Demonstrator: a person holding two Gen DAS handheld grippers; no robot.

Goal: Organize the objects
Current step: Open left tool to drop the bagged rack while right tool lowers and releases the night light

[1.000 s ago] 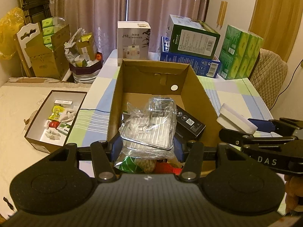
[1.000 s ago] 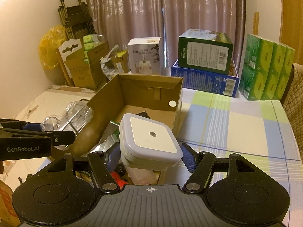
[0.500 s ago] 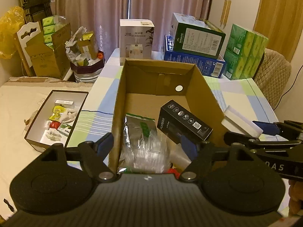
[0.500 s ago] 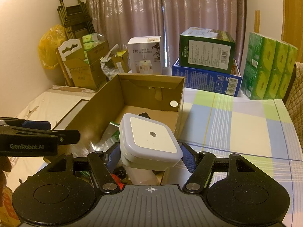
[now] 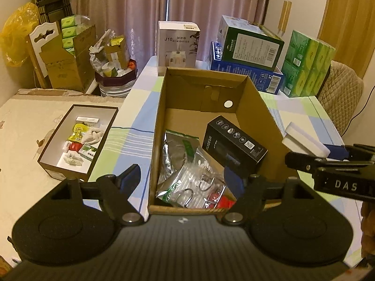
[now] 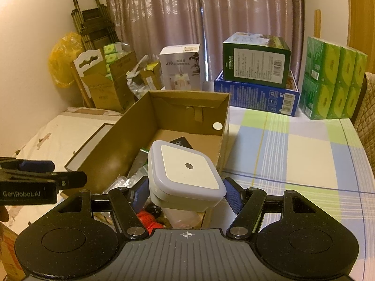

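An open cardboard box [image 5: 255, 98] [image 6: 187, 100] stands on the checked tablecloth. Inside lie a clear plastic bag with a wire rack [image 5: 196, 182], a silver-green pouch [image 5: 178, 145], a black carton [image 5: 234, 145] and something red [image 5: 222, 199]. My left gripper [image 5: 181, 178] is open above the box's near end, nothing between its fingers. My right gripper [image 6: 185, 194] is shut on a white square lidded container [image 6: 185, 173], held over the box's near right corner. From the left wrist view that container [image 5: 304, 142] shows at the right beside the box wall.
Behind the box stand a white humidifier carton [image 5: 178, 44], a green box on a blue box [image 5: 248, 56] and green tissue packs [image 5: 307, 63]. A shallow dark tray of small items [image 5: 77, 140] lies on the bed at left. A quilted chair back [image 5: 339, 93] is at the right.
My left gripper has let go of the plastic bag with the wire rack, which now lies in the box, and has opened and drawn back. The right gripper keeps its hold, barely moved.
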